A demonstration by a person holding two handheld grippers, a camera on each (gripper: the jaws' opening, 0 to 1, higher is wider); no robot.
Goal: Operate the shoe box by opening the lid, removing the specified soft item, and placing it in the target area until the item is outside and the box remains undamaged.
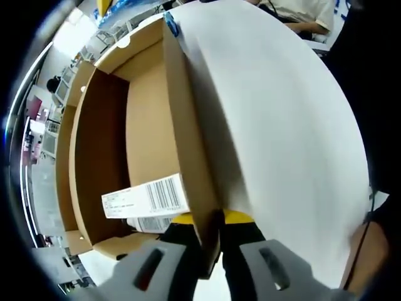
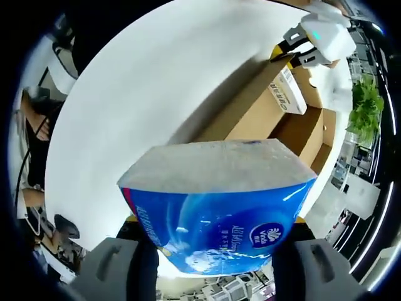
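The right gripper (image 2: 213,263) is clamped on the tissue pack (image 2: 216,207), a soft blue-and-white plastic-wrapped block held up off the white surface (image 2: 144,94) and clear of the shoe box (image 2: 282,113). The main risk, as I judge it, is the pack slipping: the wrap looks slick and the contents squash, so the jaws pressing its two sides may lose hold if the pack is swung or tilted on the way to the target area. Squeezing harder could crumple the tissues or split the wrap. A low carry could also knock the pack against the box wall that lies beyond it in the right gripper view.

The left gripper (image 1: 216,251) is closed on the near cardboard wall (image 1: 188,157) of the shoe box, one jaw inside and one outside. Too hard a pinch or a pull sideways could crease or tear that thin wall, which would spoil the undamaged-box condition; letting go abruptly might let the box shift on the surface.

The box is open, its brown interior exposed. In the left gripper view the inside holds only a white barcode label (image 1: 147,199) near the gripper, apparently stuck to an inner face; I see no other item in the visible part. The far end of the interior is partly shadowed. The left gripper also appears at the box's far edge in the right gripper view
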